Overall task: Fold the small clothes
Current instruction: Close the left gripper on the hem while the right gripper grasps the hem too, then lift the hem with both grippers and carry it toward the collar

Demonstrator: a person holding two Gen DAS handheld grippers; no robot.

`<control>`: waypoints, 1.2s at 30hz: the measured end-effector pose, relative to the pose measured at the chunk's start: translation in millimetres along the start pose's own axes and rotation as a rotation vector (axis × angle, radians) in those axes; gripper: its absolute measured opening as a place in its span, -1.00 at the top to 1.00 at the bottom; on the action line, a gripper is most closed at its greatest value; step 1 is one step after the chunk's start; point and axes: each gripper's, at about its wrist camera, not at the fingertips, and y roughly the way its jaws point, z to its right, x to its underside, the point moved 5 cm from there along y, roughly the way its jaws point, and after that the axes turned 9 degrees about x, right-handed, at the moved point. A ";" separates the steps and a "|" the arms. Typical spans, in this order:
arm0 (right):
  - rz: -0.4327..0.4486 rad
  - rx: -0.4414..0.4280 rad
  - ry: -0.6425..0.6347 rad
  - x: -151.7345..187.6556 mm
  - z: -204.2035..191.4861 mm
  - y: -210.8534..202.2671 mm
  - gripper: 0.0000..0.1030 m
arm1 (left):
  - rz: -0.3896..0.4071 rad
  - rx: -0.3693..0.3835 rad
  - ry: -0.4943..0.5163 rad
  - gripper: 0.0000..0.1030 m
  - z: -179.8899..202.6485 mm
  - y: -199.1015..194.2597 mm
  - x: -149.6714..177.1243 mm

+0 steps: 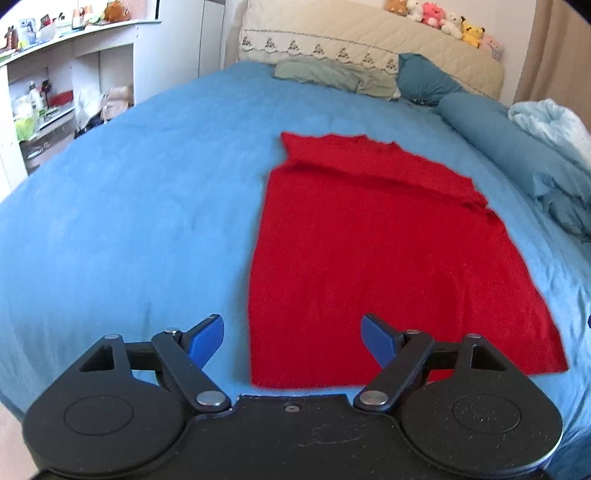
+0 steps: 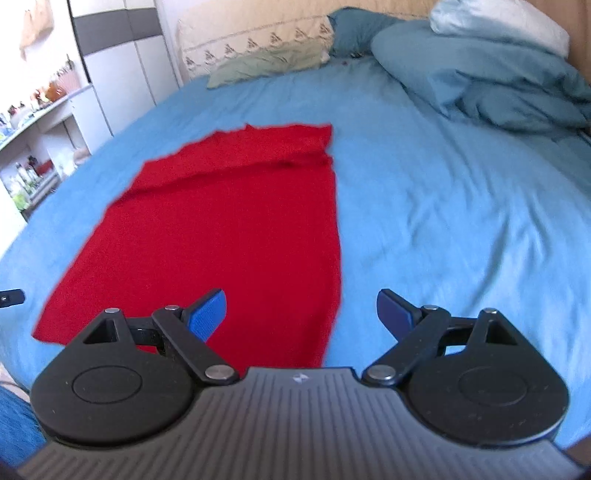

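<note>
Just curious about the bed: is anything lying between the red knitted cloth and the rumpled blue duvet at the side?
Nothing: in the right wrist view only bare light-blue bedsheet separates the red knitted cloth from the rumpled blue duvet.

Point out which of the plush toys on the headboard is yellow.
The yellow plush toy sits near the right end of the row on the headboard, right of a white toy; the others look brown, white or pink.

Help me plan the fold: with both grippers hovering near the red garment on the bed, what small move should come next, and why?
Probably lower both grippers to the red garment's near hem corners. It lies flat on the blue bedsheet, already narrowed, one layer folded across its far end. The left gripper and right gripper are open and empty, each above a near corner, so gripping there would set up the next fold.
</note>
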 end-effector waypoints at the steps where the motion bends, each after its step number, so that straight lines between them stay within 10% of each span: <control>1: -0.007 0.004 0.010 8.0 1.4 3.9 -1.00 | -0.004 -0.002 -0.005 -0.63 -2.5 3.0 6.8; 17: -0.047 0.065 0.157 61.5 5.1 48.8 -0.61 | 0.016 0.003 -0.075 -0.08 -14.4 33.1 29.6; 27: -0.026 0.088 0.097 63.3 -5.1 55.8 0.22 | 0.005 -0.029 -0.078 0.78 -18.8 37.6 31.5; 36: -0.024 0.053 0.092 57.0 -7.4 55.5 0.60 | 0.017 -0.036 -0.053 0.91 -12.7 25.6 24.2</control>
